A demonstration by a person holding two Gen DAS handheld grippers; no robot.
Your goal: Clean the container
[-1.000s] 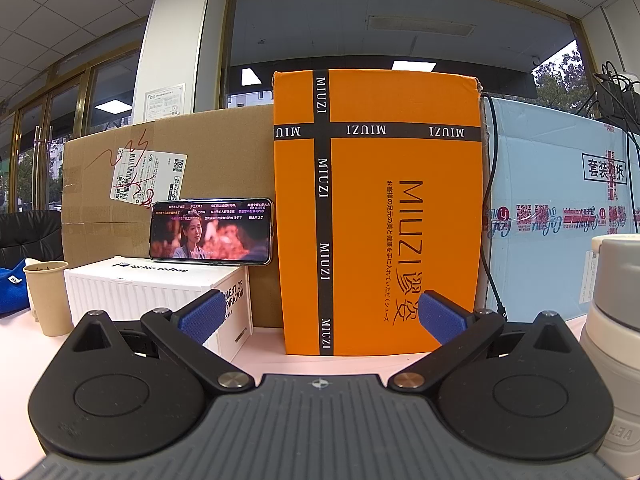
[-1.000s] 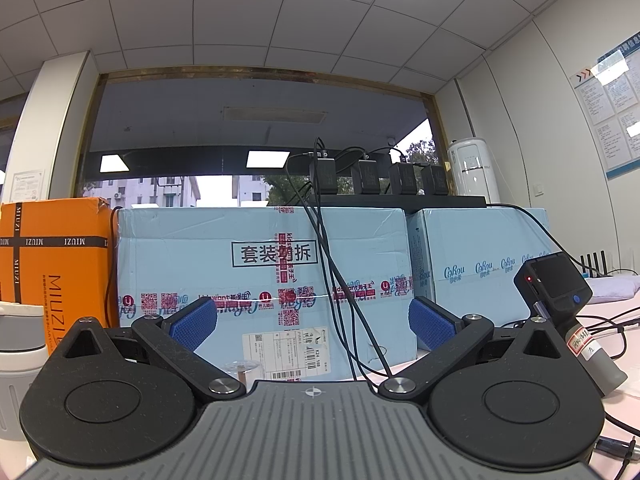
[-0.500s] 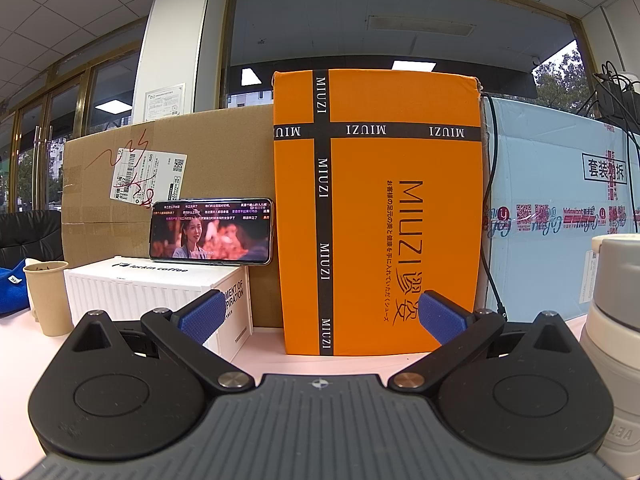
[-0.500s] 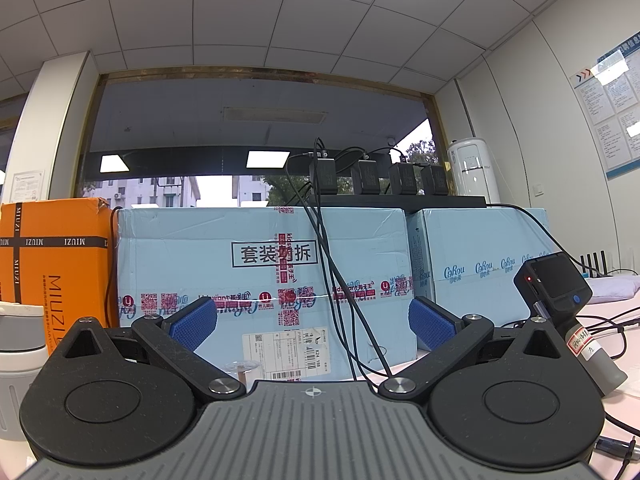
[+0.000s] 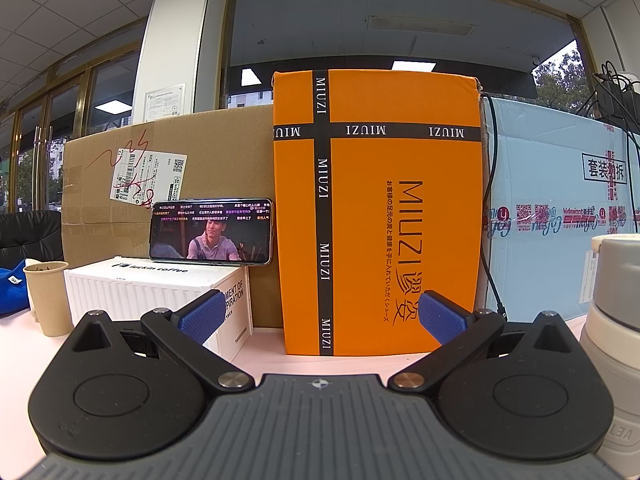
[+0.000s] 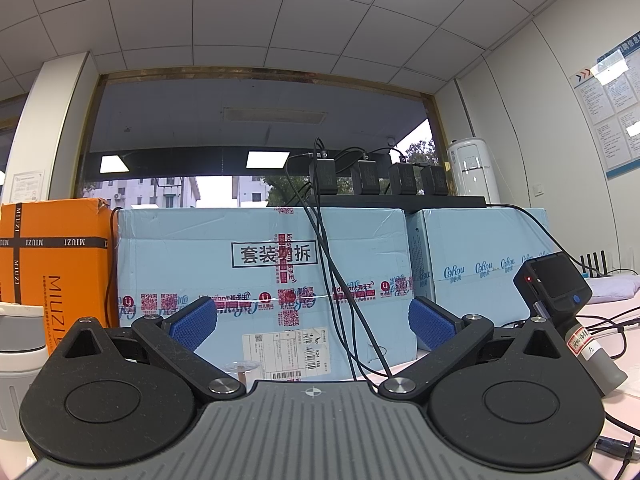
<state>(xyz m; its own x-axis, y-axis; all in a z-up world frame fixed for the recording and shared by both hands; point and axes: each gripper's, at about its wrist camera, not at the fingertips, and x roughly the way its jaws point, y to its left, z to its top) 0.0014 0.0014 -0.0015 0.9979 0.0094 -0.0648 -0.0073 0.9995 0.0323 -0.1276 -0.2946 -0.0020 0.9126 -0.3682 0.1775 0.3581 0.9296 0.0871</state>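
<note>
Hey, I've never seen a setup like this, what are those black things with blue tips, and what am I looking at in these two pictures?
Those are two handheld grippers a person carries, each with a camera looking forward along its two blue-padded fingers. One picture is from the left gripper, the other from the right gripper. Both are open and hold nothing. The left view faces an orange MIUZI box, a phone playing video on a white box, and a paper cup. A grey and white container stands at its right edge. The right view faces light blue boxes with chargers on top.
</note>
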